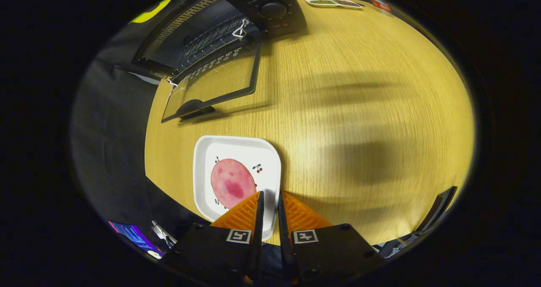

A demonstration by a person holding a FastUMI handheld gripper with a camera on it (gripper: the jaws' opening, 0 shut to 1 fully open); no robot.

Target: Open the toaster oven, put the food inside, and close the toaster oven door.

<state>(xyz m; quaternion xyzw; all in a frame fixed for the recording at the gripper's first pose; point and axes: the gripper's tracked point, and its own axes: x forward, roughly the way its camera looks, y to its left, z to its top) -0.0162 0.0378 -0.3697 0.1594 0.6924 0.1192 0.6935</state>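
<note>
Lower centre, gripper (269, 196) fingers stood nearly closed, holding nothing, tips over the white plate (203, 151) edge; pink food slice (231, 182) just left. Toaster oven (219, 29) open, upper left.

Handheld two-finger gripper (269, 194) points forward and down, seen from its own camera. Fingers (258, 213) drawn close together, a narrow gap between the tips, nothing held in it. Ribbed pads face outward. Square marker tags on both finger bases.
</note>
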